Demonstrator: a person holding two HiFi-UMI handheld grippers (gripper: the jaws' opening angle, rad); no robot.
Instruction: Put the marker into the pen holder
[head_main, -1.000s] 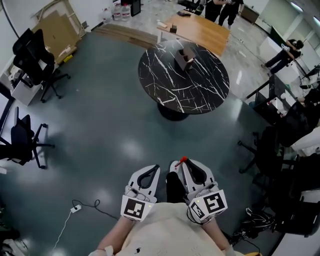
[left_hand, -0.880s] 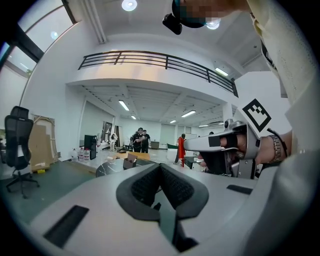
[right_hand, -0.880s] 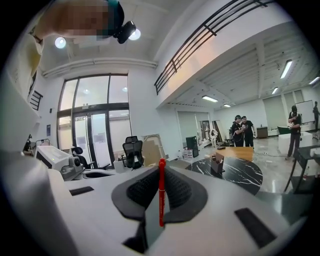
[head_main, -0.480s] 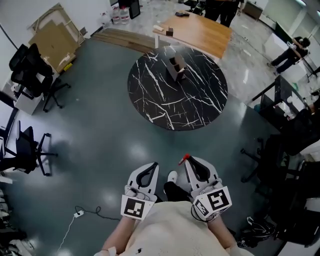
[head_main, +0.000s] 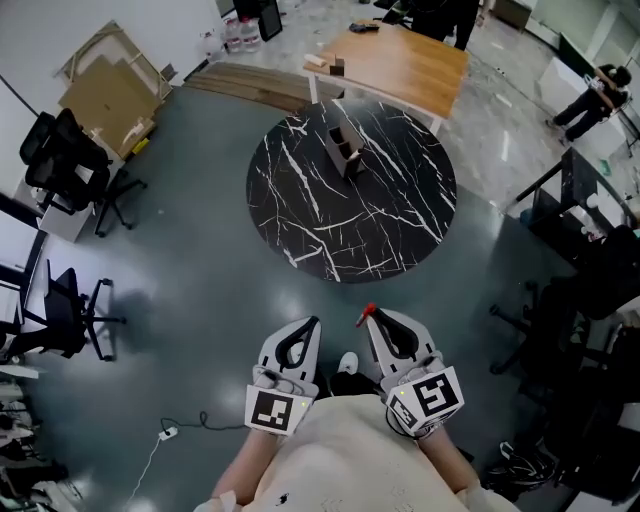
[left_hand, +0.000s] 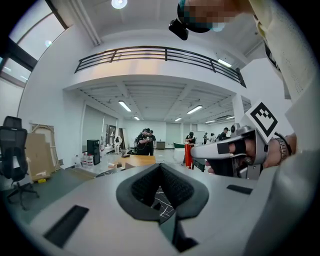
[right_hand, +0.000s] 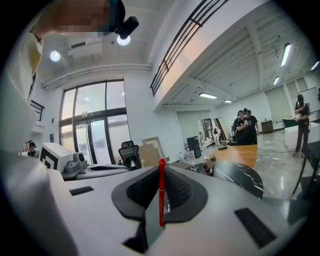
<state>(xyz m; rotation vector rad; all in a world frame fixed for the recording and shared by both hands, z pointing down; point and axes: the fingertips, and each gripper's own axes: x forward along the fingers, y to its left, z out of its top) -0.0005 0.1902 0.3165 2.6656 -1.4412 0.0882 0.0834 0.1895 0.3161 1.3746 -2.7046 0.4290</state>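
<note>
We record both grippers held low in front of the person, over the dark floor (head_main: 200, 290) and well short of the round black marble table (head_main: 400, 230). The right gripper (head_main: 373, 320) is clenched on the red marker (head_main: 368, 313). The head view shows only a red tip past its jaws, while the right gripper view shows the marker (right_hand: 161, 195) standing upright in the seam of the closed right gripper (right_hand: 161, 172), its top just above the pads. The left gripper (head_main: 306, 326) is closed with nothing in it. The left gripper view confirms this: the jaws of the left gripper (left_hand: 160, 168) meet, and only a slice of the marble top shows through the gap below them. That view also shows the right gripper (left_hand: 235, 150) side-on in the person's hand (left_hand: 277, 150), with a red shape at its tip. The pen holder (head_main: 343, 148) stands on the far half of the marble table, well apart from the marker; in the right gripper view it is too small to make out. Only the head view shows the wooden table (head_main: 400, 60) behind the marble one, two office chairs (head_main: 70, 155) at left and flattened cardboard (head_main: 105, 85) against the wall. Both gripper views show people (left_hand: 146, 141) standing in the background, whom the head view crops at its upper edge.
</note>
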